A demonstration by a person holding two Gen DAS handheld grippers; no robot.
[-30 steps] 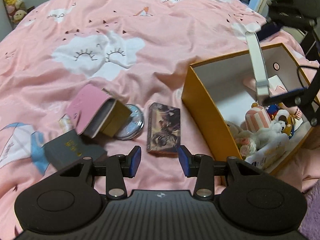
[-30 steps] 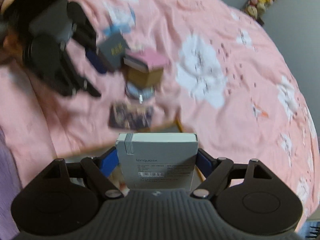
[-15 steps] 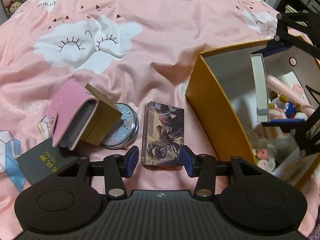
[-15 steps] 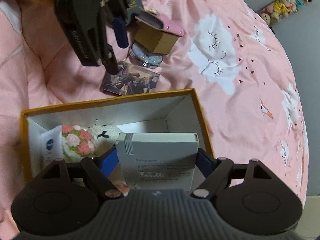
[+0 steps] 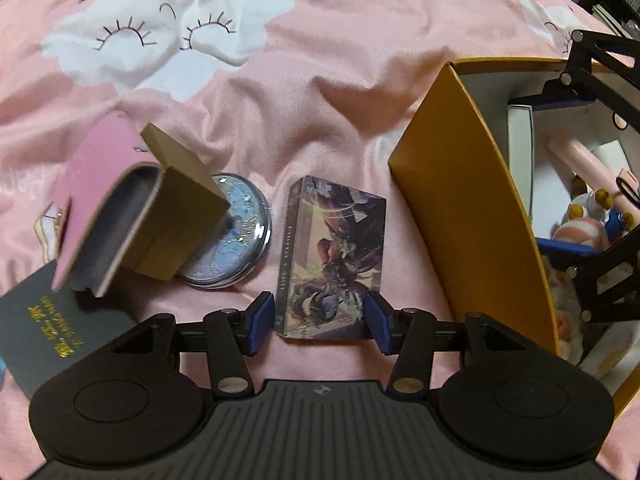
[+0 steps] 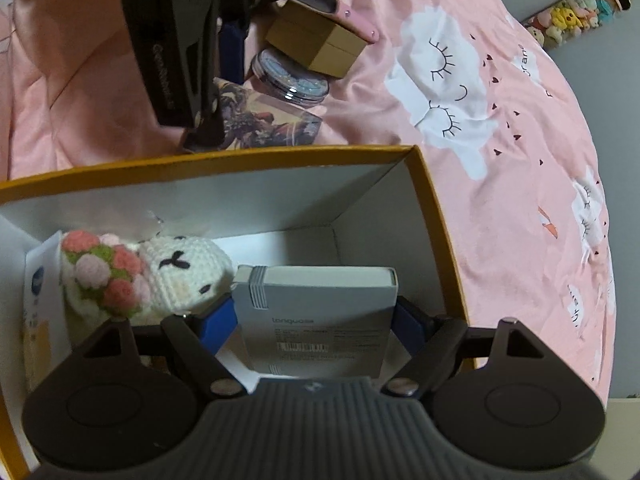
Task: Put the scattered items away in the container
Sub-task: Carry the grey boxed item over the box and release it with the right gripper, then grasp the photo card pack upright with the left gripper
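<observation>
An orange box (image 5: 460, 200) with a white inside stands on the pink bed. My right gripper (image 6: 314, 326) is shut on a grey-white flat box (image 6: 316, 316) and holds it down inside the orange box (image 6: 440, 216), beside a crocheted toy (image 6: 160, 272). My left gripper (image 5: 320, 322) is open, its fingers either side of the near end of a picture card box (image 5: 332, 256) lying left of the orange box. A round glass tin (image 5: 236, 236), a tan box with a pink wallet (image 5: 120, 200) on it, and a dark booklet (image 5: 52, 320) lie further left.
The orange box also holds a striped toy (image 5: 584, 232), a pink tube (image 5: 572, 156) and a white carton (image 6: 38, 300). The pink cloud-print bedspread (image 5: 280, 80) stretches away behind. Plush toys (image 6: 572, 12) line a far shelf.
My right gripper has carried the grey-white box from above the bed down into the orange box. My left gripper has moved forward and down until its open fingers straddle the card box.
</observation>
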